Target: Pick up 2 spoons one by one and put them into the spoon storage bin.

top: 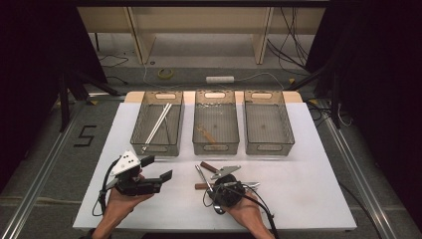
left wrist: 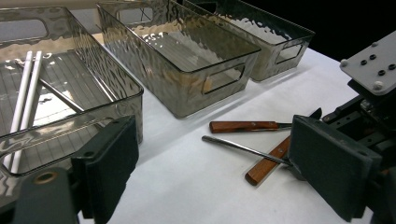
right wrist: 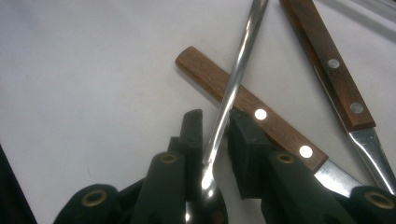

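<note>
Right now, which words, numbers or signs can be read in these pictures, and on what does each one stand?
"5": a dark numeral marked on the grey floor, left of the white table.
No readable text on the three clear bins, the wooden-handled knives, or the left hand-held gripper; its grey plate carries only screw heads.

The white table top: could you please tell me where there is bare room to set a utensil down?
The white table top is bare right of the cutlery pile, and along its left edge beside the left bin. It is crowded at front centre, around the pile and the right gripper.
</note>
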